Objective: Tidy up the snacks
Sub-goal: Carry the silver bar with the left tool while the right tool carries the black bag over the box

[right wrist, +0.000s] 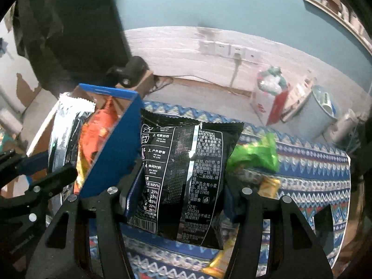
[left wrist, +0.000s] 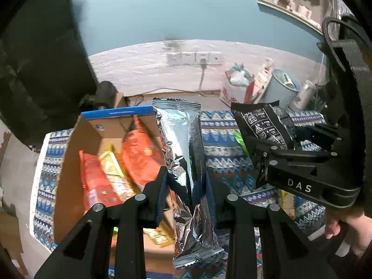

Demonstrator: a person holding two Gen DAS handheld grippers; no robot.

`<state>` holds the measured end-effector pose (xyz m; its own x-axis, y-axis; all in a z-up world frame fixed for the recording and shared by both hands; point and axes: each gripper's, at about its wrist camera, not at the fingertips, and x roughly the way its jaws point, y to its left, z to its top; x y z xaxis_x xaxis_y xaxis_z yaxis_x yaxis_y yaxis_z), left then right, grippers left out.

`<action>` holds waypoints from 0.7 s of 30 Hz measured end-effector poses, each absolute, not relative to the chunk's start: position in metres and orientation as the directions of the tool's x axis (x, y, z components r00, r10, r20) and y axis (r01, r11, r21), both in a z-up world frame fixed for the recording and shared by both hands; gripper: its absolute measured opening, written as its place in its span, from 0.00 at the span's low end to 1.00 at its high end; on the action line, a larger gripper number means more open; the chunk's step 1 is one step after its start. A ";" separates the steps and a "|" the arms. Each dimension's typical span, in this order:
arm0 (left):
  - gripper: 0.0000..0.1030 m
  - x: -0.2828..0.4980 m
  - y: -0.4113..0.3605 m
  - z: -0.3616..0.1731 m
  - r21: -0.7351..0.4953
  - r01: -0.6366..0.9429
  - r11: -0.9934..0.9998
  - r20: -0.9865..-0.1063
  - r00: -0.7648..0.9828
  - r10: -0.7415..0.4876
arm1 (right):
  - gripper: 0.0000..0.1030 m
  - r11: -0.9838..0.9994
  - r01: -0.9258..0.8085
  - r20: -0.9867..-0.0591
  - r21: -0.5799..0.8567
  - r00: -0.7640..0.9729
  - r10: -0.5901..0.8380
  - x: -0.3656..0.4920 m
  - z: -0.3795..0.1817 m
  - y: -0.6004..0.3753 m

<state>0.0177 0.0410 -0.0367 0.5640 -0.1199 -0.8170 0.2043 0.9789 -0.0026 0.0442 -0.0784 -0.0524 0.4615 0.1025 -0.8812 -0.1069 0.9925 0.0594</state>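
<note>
The left gripper (left wrist: 187, 186) is pinching a silver foil packet (left wrist: 183, 153) between its fingers beside the open cardboard box (left wrist: 69, 153), while the right gripper (right wrist: 181, 186) is clamping a black snack bag (right wrist: 186, 169) above the patterned table (right wrist: 313, 176).

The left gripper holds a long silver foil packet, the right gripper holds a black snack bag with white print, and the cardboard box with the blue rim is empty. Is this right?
Not quite. The cardboard box with the blue rim is not empty: the left wrist view shows orange and yellow packets inside. The rest holds: left gripper grips the long silver foil packet, right gripper the black snack bag.
</note>
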 end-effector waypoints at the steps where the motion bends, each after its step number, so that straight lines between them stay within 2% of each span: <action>1: 0.30 0.018 0.047 -0.036 -0.004 0.197 0.980 -0.816 0.566 -0.117 | 0.56 0.992 -0.114 -0.881 0.063 0.461 0.109 0.046 -0.052 -0.072; 21: 0.30 0.021 0.177 -0.057 -0.065 -0.033 0.997 -0.830 0.557 -0.035 | 0.56 0.960 -0.263 -0.882 0.095 0.426 0.204 0.073 -0.059 0.039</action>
<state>0.0211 0.1770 -0.0567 0.5571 -0.0354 -0.8297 -0.0334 0.9973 -0.0650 0.0732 0.0393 -0.0588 0.4259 0.2038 -0.8815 -0.2631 0.9601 0.0948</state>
